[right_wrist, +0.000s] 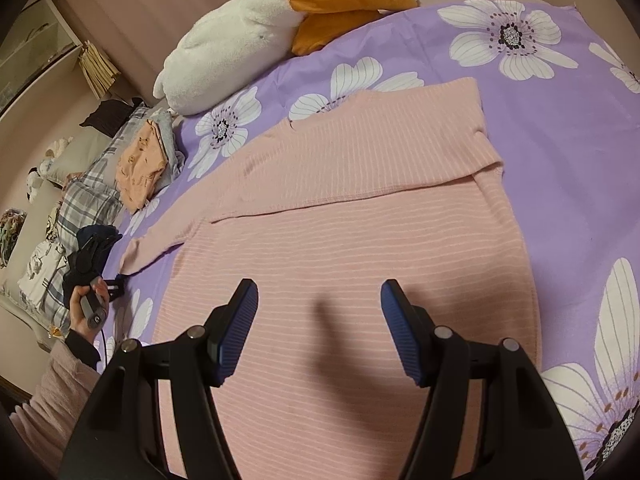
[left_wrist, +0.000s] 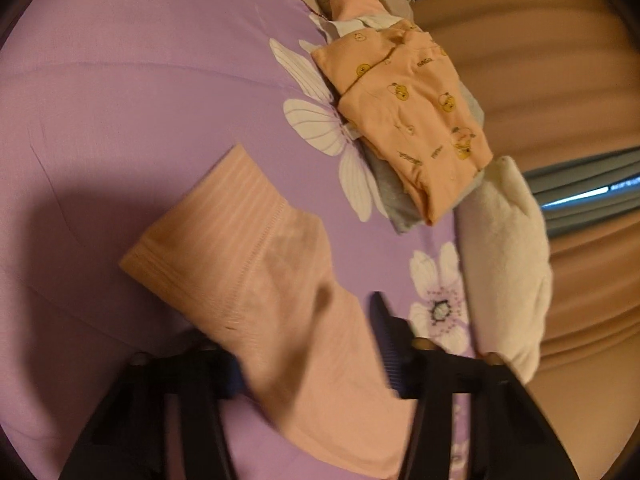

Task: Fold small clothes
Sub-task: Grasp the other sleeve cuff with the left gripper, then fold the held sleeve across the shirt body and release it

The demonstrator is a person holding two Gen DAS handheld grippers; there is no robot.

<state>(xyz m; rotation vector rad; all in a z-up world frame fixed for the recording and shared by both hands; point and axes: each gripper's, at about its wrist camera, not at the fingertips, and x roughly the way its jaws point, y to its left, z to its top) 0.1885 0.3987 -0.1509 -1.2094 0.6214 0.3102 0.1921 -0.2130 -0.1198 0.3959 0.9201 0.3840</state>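
Sweater (right_wrist: 352,240) pink, flat on sheet (right_wrist: 560,128) | left gripper (left_wrist: 316,364) straddles sleeve (left_wrist: 256,248), clamp unclear | right gripper (right_wrist: 320,328) agape over it

hidden: left gripper (left_wrist: 308,344), near finger covered by pink sleeve (left_wrist: 256,264), grip not seen | blurred: sleeve by motion | cut off: pink garment (right_wrist: 360,264) at 6 o'clock; plush toy (left_wrist: 508,264) at 4 o'clock behind gripper body

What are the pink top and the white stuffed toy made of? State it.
Pink top: looks like soft ribbed knit, matte, judging by the fine pale lines across it and the stitched hem. White stuffed toy: seems plush fleece, fuzzy surface, no sheen.
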